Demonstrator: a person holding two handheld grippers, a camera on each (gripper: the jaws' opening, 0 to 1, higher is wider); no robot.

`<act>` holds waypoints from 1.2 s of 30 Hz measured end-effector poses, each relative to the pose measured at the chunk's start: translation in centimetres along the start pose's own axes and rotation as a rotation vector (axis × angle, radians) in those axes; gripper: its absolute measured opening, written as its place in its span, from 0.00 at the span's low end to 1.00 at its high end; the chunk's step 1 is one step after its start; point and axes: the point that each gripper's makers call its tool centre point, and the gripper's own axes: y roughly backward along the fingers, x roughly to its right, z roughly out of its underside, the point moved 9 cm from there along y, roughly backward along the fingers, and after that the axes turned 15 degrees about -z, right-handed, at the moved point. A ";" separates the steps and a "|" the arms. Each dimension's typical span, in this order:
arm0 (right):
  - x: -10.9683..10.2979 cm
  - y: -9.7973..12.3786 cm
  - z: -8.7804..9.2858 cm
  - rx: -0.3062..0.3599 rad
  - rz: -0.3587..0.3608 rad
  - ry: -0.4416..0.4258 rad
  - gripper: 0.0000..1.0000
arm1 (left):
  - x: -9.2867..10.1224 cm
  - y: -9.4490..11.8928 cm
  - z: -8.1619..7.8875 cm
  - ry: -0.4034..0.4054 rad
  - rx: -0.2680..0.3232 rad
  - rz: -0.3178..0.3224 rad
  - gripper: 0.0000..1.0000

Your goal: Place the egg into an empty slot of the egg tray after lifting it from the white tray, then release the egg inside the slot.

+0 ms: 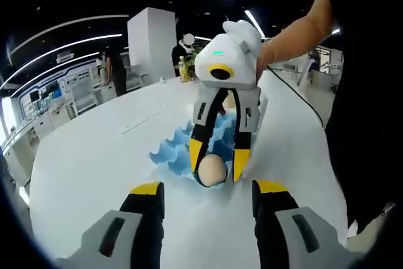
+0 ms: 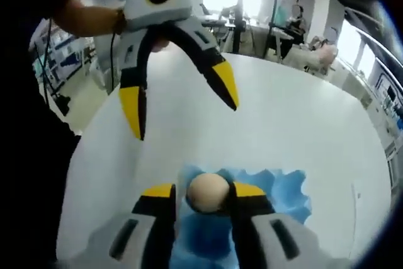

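The right hand-held gripper (image 2: 203, 194) clenches the egg (image 2: 208, 192) between its yellow tips, just over the blue egg tray (image 2: 286, 193) at 6 o'clock, ready for lowering into a slot. The left hand-held gripper (image 2: 182, 108) hangs released at 11 o'clock above the counter (image 2: 302, 124).

Each gripper has a white-and-grey moulded housing and two black jaws ending in yellow tips. The right gripper (image 1: 216, 159) shows a green indicator light on its white top and a yellow ring around a dark round opening. The left gripper (image 2: 186, 113) shows the same yellow ring. The person wears dark, short-sleeved clothing.
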 end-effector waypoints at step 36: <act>-1.9 4.2 2.5 0.166 0.145 -0.061 0.43 | 0.1 -0.2 -0.7 -0.031 -0.007 0.001 0.55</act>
